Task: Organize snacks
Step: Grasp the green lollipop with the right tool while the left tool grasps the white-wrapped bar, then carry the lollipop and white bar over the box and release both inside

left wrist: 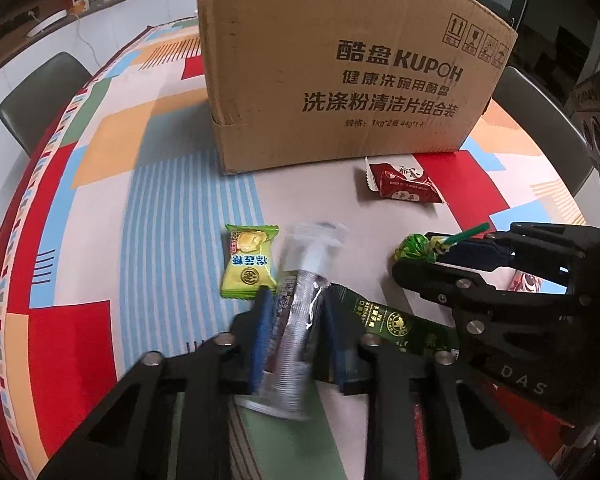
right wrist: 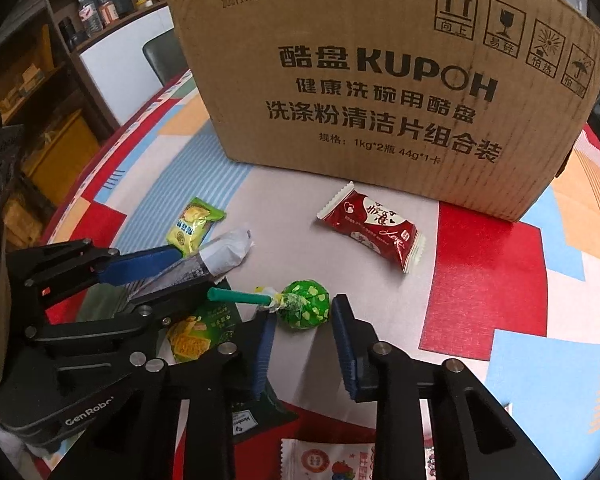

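In the left wrist view the left gripper (left wrist: 296, 328) is seen clamped on a long silver packet (left wrist: 300, 300), while the right gripper (right wrist: 302, 342) is seen nearly closed around a green lollipop (right wrist: 304, 304) whose stick points to nine o'clock; whether its pads press on it cannot be told. The pick-up step is judged to be in hand, and a lift toward the cardboard box (right wrist: 380, 100) at twelve o'clock is called for next. The packet is crinkled and foil-like, lying just beside a yellow-green candy (left wrist: 250, 260) at ten o'clock.

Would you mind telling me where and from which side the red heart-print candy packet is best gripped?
Grip the red packet across its puffed middle, coming from above with the jaws on its two long edges. It lies flat on the tablecloth, clear of the cardboard box, and its crimped ends look thin.
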`<state>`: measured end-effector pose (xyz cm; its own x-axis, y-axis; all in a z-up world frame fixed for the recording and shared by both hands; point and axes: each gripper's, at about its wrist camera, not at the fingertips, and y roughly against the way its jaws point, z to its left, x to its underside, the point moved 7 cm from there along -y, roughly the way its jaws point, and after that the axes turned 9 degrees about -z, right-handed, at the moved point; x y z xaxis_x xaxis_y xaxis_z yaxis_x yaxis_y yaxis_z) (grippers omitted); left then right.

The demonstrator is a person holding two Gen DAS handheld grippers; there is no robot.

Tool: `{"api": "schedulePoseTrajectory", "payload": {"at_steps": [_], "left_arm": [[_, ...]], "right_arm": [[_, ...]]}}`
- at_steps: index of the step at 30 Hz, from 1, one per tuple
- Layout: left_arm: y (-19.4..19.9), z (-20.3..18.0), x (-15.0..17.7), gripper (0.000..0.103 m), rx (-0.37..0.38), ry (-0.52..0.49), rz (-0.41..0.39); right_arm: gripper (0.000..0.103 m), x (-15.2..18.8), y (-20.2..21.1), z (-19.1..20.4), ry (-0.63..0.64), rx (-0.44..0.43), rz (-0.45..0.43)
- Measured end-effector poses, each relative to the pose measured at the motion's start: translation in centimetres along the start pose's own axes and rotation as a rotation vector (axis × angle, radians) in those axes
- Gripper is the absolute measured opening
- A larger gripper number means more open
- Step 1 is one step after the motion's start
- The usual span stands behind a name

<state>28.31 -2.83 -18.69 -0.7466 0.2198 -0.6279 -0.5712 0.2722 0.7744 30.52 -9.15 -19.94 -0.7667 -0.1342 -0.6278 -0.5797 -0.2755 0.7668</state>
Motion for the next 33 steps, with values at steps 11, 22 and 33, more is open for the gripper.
{"api": "schedulePoseTrajectory", "payload": {"at_steps": [11,22,33], "left_arm": [[2.2,-0.6,-0.1,0.019,-0.010,0.024,-0.045],[6.8,-1.8,-1.9,0.019,-0.006,0.030,-0.155],[11.1,-2.3,-4.8,0.019,-0.003,0.039,-0.269]], "right_arm": [[0.027,0.2,1.8,-0.3,-0.038,-0.007,-0.020],[0.027,-0.9,6.5,-0.4,-0.054,-0.024,-0.107],[0.027,-3.5,11.5,-0.2,-0.030,-0.019,-0.236]]}}
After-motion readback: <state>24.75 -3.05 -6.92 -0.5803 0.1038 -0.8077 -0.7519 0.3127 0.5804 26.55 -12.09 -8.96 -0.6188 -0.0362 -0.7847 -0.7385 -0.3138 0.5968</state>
